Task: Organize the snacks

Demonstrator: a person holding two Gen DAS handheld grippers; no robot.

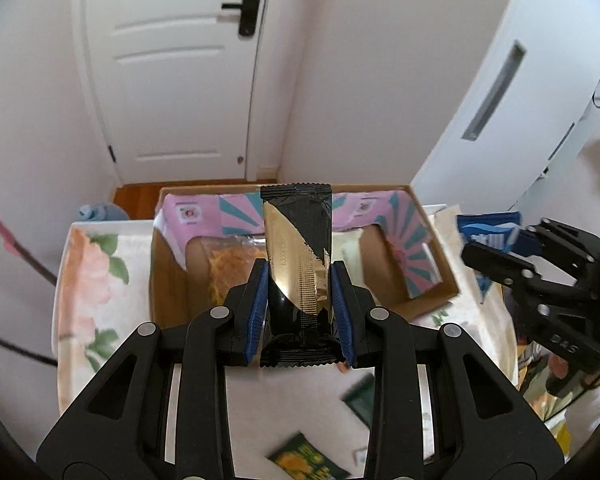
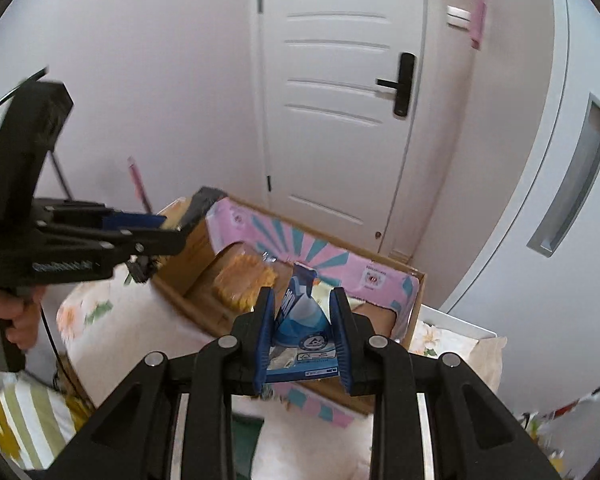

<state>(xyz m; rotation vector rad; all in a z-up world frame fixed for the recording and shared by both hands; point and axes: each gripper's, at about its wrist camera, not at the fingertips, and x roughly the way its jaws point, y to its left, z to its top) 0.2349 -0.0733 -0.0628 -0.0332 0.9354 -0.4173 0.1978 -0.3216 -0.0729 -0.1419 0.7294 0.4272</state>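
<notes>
Black-and-gold foil, glossy and creased: a long snack bar (image 1: 298, 264) clamped upright between the blue pads of the left gripper (image 1: 299, 276), jaws drawn in tight on its lower half, crimped seal at each end, a row of printed digits down the gold stripe. Held above the near edge of the cardboard box (image 1: 432, 296), which sits on a table (image 1: 92, 264) draped in a floral cloth. Pink-and-teal printed flaps (image 1: 204, 216) folded inward along the far wall of that box; inside at left, a clear bag of orange-yellow snacks (image 1: 228, 264).

Over on the right, blue-and-white packet (image 2: 304, 320) pinched in the right gripper (image 2: 303, 312), jaws nearly closed on it, top corner crumpled, recycling mark and small print showing near the bottom edge. Hanging over the near right part of the same box (image 2: 188, 292).

Loose on the cloth near the left gripper: a green packet with yellow print (image 1: 308, 460) and a dark green one (image 1: 360, 400), both blurred.

Far behind, white door (image 1: 172, 72) with black handle (image 1: 246, 4)
</notes>
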